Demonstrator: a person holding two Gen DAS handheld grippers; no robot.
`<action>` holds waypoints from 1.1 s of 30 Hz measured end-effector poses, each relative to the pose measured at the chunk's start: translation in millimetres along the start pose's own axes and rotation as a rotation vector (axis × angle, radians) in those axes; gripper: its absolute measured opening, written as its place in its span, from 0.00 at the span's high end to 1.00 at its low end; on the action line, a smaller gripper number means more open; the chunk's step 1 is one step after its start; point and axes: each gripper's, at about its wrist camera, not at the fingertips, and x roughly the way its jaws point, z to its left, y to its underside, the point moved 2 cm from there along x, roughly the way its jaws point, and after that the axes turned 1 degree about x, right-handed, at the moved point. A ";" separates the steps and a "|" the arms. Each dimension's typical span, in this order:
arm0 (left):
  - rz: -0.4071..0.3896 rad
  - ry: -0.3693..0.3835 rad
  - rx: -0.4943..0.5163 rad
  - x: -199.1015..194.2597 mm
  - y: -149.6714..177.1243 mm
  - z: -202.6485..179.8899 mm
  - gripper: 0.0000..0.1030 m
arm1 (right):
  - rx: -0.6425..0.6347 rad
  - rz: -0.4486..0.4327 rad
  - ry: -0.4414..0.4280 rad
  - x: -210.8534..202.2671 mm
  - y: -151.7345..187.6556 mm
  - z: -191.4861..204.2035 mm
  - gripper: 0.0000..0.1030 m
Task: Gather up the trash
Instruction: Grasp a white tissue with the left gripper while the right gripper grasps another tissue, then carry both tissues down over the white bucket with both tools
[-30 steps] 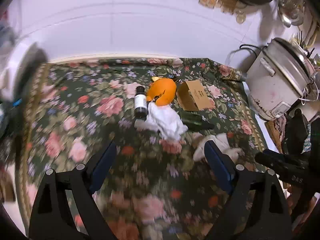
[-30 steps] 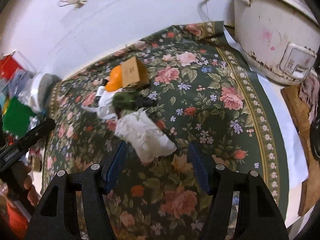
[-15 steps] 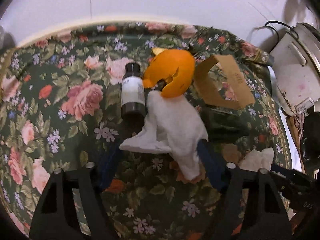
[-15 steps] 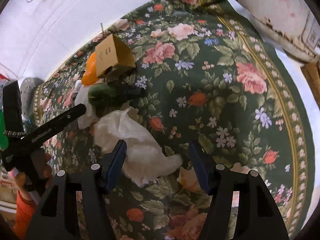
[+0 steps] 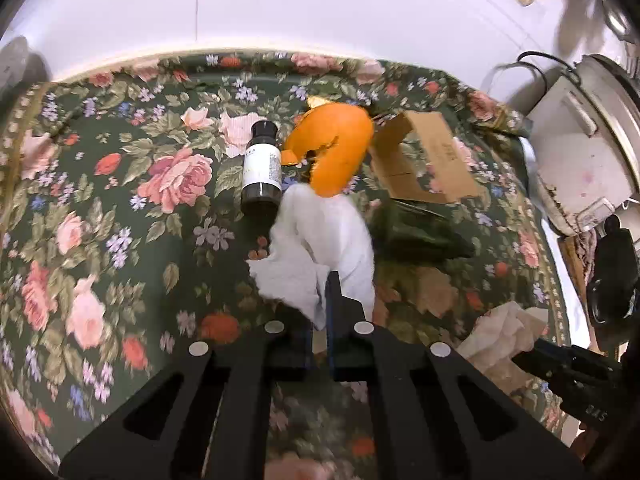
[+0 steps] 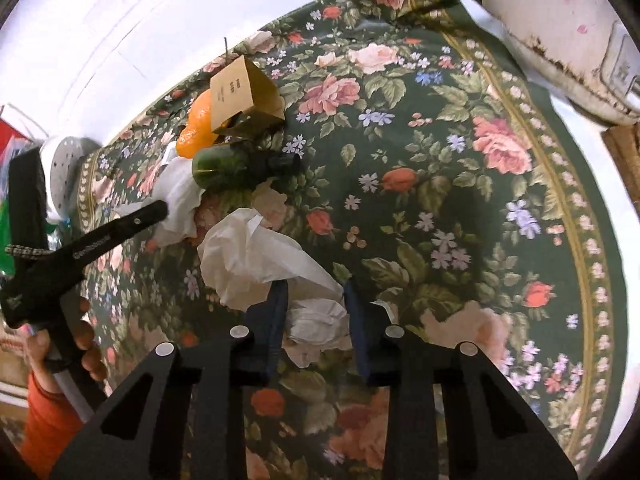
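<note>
The left gripper (image 5: 320, 304) pinches a white tissue (image 5: 320, 240). The right gripper (image 6: 314, 316) is closing on crumpled paper (image 6: 256, 260). Bottle (image 5: 262, 168) and box (image 6: 236, 92) print is illegible.

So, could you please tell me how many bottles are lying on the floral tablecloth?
2: a dark brown white-labelled bottle left of the orange peel, and a green glass bottle below the cardboard box.
</note>
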 end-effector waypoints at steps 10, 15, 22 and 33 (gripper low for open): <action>-0.142 -0.057 -0.039 -82.1 29.6 -39.6 0.97 | -0.073 -0.113 -0.029 -68.8 14.8 -18.1 0.75; -0.237 -0.089 -0.085 -130.7 57.3 -66.5 0.97 | -0.156 -0.180 -0.057 -113.4 29.4 -24.6 0.75; -0.333 -0.134 -0.115 -200.4 107.7 -106.8 0.97 | -0.251 -0.250 -0.097 -164.6 54.7 -24.6 0.75; -0.382 -0.154 -0.070 -267.8 178.0 -126.1 0.97 | -0.259 -0.333 -0.139 -216.9 104.6 -13.6 0.75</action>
